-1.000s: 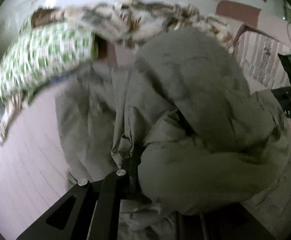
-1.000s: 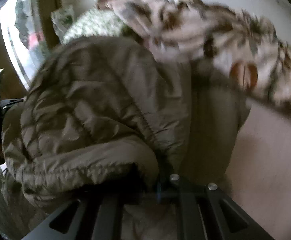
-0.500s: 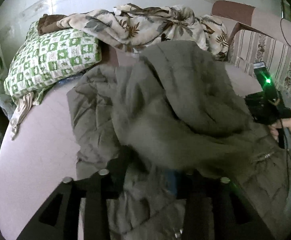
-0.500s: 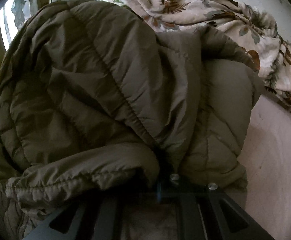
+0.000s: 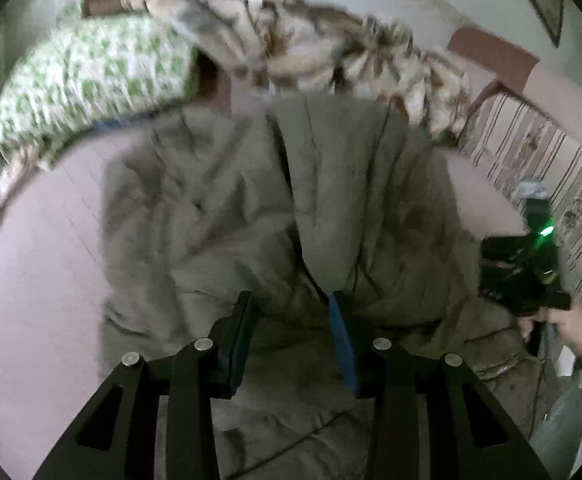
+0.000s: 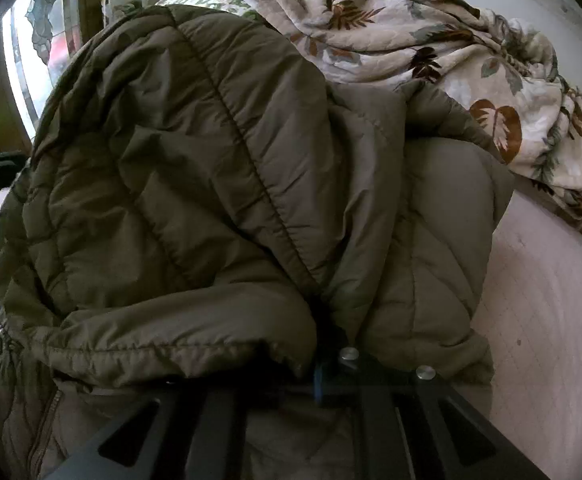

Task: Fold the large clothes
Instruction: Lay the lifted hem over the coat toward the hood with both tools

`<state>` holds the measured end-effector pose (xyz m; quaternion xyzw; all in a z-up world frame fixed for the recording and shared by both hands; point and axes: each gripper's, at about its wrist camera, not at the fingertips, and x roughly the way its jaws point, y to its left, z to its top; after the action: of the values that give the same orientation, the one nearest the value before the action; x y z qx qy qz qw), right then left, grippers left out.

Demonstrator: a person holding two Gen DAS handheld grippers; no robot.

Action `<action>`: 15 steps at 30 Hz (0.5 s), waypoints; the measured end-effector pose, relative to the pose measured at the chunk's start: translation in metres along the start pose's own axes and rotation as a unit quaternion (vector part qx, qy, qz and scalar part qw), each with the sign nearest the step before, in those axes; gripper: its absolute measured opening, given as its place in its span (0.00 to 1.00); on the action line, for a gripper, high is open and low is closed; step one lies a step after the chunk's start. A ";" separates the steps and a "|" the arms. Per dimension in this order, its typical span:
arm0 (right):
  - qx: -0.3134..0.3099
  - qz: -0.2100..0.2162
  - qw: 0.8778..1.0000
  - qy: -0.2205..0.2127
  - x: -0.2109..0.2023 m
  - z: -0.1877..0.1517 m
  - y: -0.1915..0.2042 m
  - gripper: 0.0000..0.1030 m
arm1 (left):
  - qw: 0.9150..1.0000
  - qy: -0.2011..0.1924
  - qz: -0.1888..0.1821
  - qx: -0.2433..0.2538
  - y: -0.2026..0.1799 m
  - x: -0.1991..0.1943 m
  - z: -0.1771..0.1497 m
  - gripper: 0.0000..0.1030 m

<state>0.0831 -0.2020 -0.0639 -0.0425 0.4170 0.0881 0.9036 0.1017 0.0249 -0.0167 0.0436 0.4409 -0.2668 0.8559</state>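
the quilted jacket (image 5: 275, 216) is an olive, padded garment lying on the pink mattress (image 5: 39, 300). in the left wrist view its long axis runs from 6 o'clock, at the gripper, to 12 o'clock, where its far edge lies at the leaf-print blanket (image 5: 315, 52). a raised fold of the jacket descends from 12 o'clock into the fingers' gap. a flatter panel spreads toward 9 o'clock.

left gripper (image 5: 293, 328): jaws apart, blue pads visible, with jacket fabric bunched between them. whether the pads touch the fabric cannot be told; the frame is blurred. the fingers point at 12 o'clock, along the garment's axis.

right gripper (image 6: 323, 376): in the right wrist view its fingers are buried under the jacket (image 6: 195, 184), which fills the frame from 6 to 11 o'clock. a hem roll covers the tips, so the jaw state cannot be told. the blanket (image 6: 443, 52) lies at 1 o'clock, bare mattress (image 6: 539, 320) at 4 o'clock. in the left view this gripper (image 5: 527, 276) sits at 3 o'clock, at the garment's right edge.

judgement: both tools sit at the garment's near end, so neither is clearly nearer. the right one lies deeper in the bulk. the next fold likely carries fabric toward 12 o'clock.

beyond: a green checked pillow (image 5: 87, 80) at 10 o'clock, a striped sofa back (image 5: 539, 160) at 2 o'clock.
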 end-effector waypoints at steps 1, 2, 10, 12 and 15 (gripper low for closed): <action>-0.001 0.000 1.000 0.000 0.001 0.001 -0.001 0.10 | 1.000 0.017 0.005 0.002 -0.001 0.012 -0.003 0.38; -0.004 -0.002 1.000 -0.001 0.000 0.001 -0.001 0.10 | 0.999 0.034 0.010 0.007 -0.003 0.024 -0.008 0.38; -0.041 -0.002 0.999 -0.033 -0.038 -0.009 -0.007 0.17 | 0.999 0.047 -0.001 -0.002 0.001 0.036 -0.029 0.38; -0.054 -0.009 0.998 -0.044 -0.056 -0.012 -0.004 0.22 | 0.999 0.049 -0.005 0.001 0.001 0.035 -0.031 0.38; -0.055 -0.020 0.997 -0.044 -0.077 -0.021 -0.007 0.77 | 0.999 0.049 -0.011 -0.002 0.006 0.033 -0.033 0.38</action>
<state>0.0205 -0.2217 -0.0189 -0.0962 0.3703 0.0946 0.9191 0.0959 0.0261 -0.0638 0.0498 0.4834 -0.2725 0.8304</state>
